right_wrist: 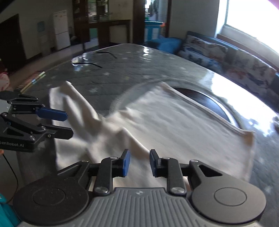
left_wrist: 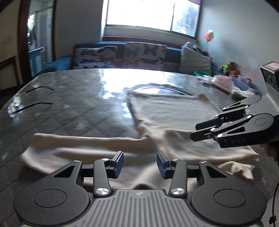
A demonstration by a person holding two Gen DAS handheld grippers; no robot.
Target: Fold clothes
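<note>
A grey quilted cover with pale stars [left_wrist: 73, 108], glossy where the light hits, spreads across the table from the bottom of both views to the middle. A dark oval opening [left_wrist: 162, 90] shows in it at centre right of the left wrist view. Beyond the far edge a blue sofa [left_wrist: 57, 64] with butterfly-print cushions [left_wrist: 144, 52] runs along the wall under a bright window [left_wrist: 151, 14] at top centre. In the right wrist view a white fridge [right_wrist: 61, 29] and dark wooden shelving [right_wrist: 108, 21] stand across the upper left.

The left gripper [left_wrist: 139, 163] sits low in its own frame with its blue-padded fingers apart and nothing between them; the cream garment [left_wrist: 174, 113] lies directly beneath and ahead of them. The right gripper [right_wrist: 138, 163] likewise has its fingers apart and empty above the cloth [right_wrist: 174, 125], and enters the left wrist view from the right edge.

The garment is a pale cream top spread on the near half of the table. Its body lies fairly flat, reaching toward the oval opening. A sleeve [right_wrist: 69, 97] stretches to the left, rumpled into long folds. Motion blur softens the fabric's detail.
</note>
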